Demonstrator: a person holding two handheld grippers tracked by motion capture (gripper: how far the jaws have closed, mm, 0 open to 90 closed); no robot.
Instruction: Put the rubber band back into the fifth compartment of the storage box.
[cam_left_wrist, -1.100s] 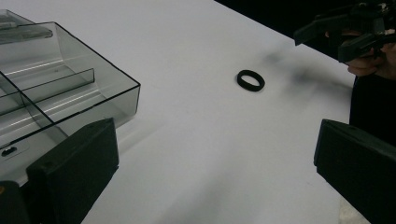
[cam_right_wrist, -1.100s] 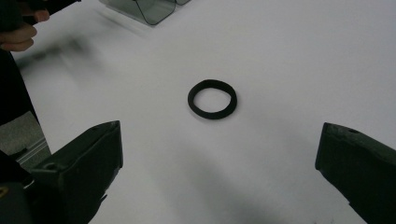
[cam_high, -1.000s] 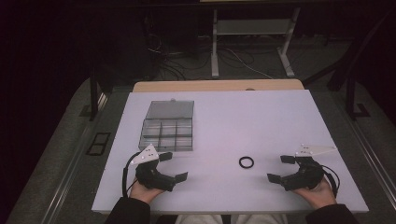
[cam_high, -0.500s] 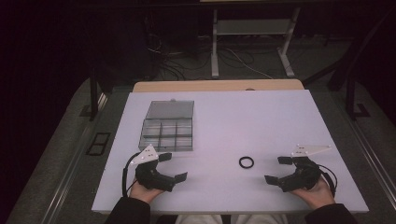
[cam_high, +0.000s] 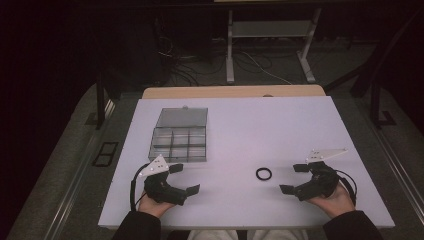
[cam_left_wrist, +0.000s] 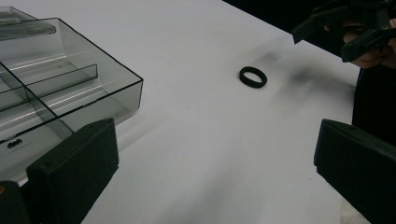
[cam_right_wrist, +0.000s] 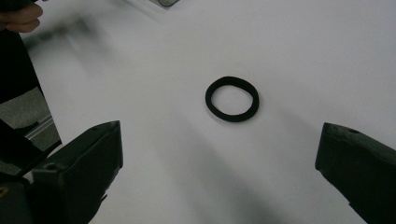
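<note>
- Right gripper (cam_high: 301, 178) is held at the table's near right, jaws spread wide, nothing gripped.
- Left gripper (cam_high: 182, 179) is held at near left, jaws likewise wide apart and empty.
- Black ring (cam_high: 263, 174) lies flat on the white table (cam_high: 280, 125), just left of the right gripper.
- Clear compartment box (cam_high: 178, 137) sits open, far left of the ring.
- Risk, as judged: a thin, flat ring may be skidded aside or slipped over if the jaws close above it.

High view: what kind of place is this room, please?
Probably a lab or workshop set up for recording tasks, not a home. A white table holds just a clear compartment box and a black ring, and loose cables lie on the dark floor around a metal stand behind it.
</note>
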